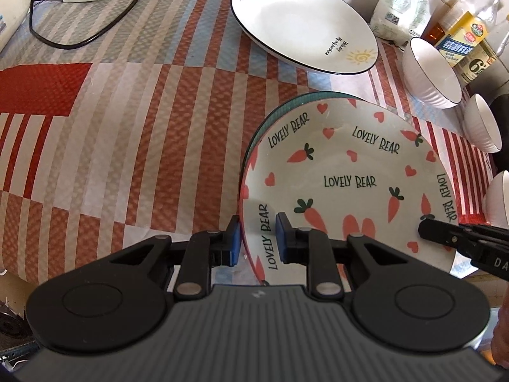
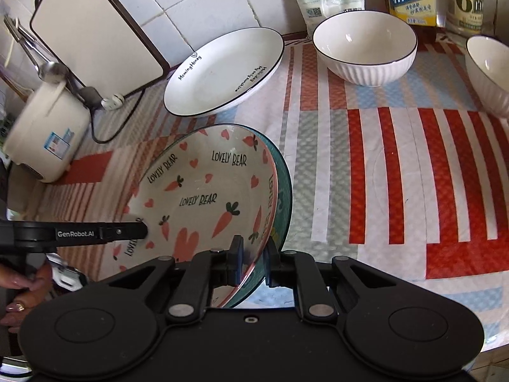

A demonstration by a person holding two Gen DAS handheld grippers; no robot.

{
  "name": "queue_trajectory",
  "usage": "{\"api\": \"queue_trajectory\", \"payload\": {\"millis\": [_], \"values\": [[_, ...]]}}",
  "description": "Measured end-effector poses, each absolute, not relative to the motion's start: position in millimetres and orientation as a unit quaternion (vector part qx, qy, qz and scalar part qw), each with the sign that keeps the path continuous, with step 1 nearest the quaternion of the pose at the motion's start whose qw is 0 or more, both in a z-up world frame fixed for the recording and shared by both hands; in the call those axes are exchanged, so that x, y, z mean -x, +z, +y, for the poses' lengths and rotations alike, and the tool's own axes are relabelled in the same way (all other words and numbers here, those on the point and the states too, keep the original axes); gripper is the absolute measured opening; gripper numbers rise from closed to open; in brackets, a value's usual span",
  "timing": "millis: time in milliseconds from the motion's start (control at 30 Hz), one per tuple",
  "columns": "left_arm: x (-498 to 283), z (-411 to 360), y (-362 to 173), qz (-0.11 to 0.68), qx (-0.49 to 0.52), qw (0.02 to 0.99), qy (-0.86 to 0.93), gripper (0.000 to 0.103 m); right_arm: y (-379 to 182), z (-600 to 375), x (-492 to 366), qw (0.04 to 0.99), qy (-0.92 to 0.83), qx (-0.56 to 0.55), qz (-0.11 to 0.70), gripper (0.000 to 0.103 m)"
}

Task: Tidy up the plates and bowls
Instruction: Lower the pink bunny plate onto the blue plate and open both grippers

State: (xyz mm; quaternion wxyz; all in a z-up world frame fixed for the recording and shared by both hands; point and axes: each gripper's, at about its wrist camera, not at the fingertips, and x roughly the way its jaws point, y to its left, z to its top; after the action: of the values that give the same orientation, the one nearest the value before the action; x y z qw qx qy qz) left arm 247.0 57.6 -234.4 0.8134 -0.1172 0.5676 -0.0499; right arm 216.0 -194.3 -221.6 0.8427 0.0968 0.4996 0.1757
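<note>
Both grippers, left [image 1: 256, 242] and right [image 2: 254, 262], are clamping opposite rims of the carrot plate [image 1: 350, 181], which is sitting on a teal plate [image 2: 283, 187], while the white plate [image 1: 302, 22] and bowls [image 2: 364, 46] are waiting unstacked.

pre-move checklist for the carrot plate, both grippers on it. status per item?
1. Left gripper across the carrot plate rim: ok, a pad on each side.
2. Right gripper on the opposite rim: ok, but its jaws also straddle the teal plate underneath.
3. Carrot plate nested squarely in the teal plate: cannot tell.
4. White plate clear of the pair: ok, apart.
5. Ribbed bowl clear: ok.
6. Power cord away from the plates: ok.
</note>
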Motion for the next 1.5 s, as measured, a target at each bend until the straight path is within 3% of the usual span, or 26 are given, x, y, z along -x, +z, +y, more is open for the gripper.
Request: {"api": "queue_trajectory", "payload": {"millis": [233, 467, 667, 967, 1100, 1267, 1500], "values": [[-248, 49, -232, 0.565, 0.099, 0.819, -0.022, 0.02, -215, -173, -220, 0.858, 0.154, -0.018, 0.49, 0.024], [-248, 33, -226, 0.569, 0.049, 0.821, 0.001, 0.02, -212, -171, -218, 0.858, 0.142, -0.014, 0.494, 0.025], [-247, 29, -225, 0.567, 0.046, 0.822, 0.017, 0.02, -211, -149, -209, 0.862, 0.124, 0.034, 0.491, 0.04], [-246, 25, -224, 0.565, 0.047, 0.823, 0.026, 0.025, -221, -143, -207, 0.866, 0.089, 0.077, 0.486, 0.041], [-243, 26, -214, 0.559, 0.041, 0.828, 0.026, 0.025, -223, -157, -205, 0.868, 0.104, 0.045, 0.483, 0.04], [-230, 30, -181, 0.525, 0.038, 0.85, 0.0, 0.026, -187, -189, -196, 0.881, 0.162, -0.015, 0.445, 0.04], [-218, 26, -116, 0.479, -0.015, 0.877, -0.032, 0.037, -121, -220, -189, 0.883, 0.226, -0.077, 0.404, 0.047]]}}
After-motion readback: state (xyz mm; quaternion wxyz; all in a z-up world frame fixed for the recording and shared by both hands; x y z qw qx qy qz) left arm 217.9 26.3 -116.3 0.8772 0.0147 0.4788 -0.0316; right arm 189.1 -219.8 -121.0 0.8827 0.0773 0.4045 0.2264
